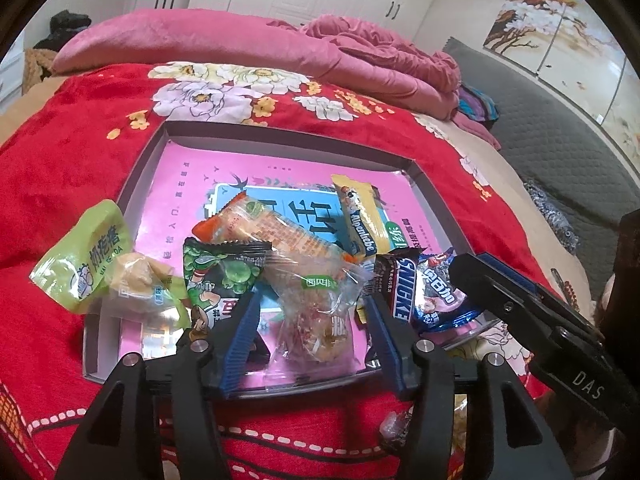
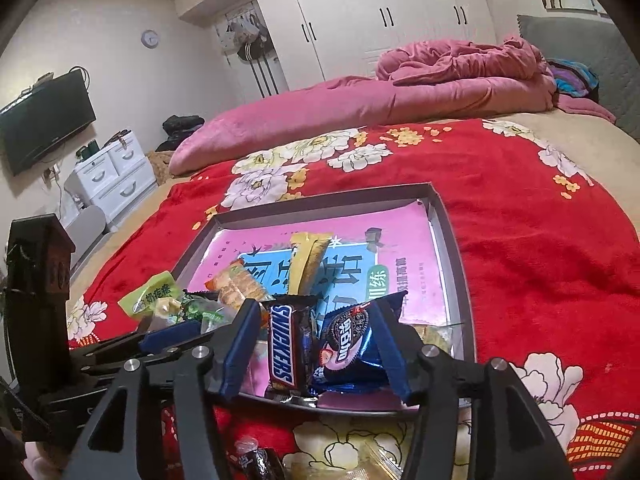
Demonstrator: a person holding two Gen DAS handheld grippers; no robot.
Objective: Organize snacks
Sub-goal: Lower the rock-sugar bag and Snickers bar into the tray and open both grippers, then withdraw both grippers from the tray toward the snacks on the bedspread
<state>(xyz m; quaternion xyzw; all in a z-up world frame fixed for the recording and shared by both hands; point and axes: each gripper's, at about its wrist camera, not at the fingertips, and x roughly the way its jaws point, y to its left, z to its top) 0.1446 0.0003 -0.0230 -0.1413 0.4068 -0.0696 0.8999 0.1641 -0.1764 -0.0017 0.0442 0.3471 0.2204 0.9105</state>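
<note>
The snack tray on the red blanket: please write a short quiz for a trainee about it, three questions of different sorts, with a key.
1. True or false: the Snickers bar lies outside the tray, on the blanket.
2. Which snack lies right beside the Snickers bar, between the fingers of the right gripper?
A. the green milk-candy bag
B. the blue Oreo pack
C. the yellow Alpenliebe pack
3. Fill in: the clear-wrapped pastry lies between the fingers of the ___ gripper.

Key
1. False: it lies inside the tray.
2. B, the blue Oreo pack.
3. Left; the left gripper stands open around it.
</note>
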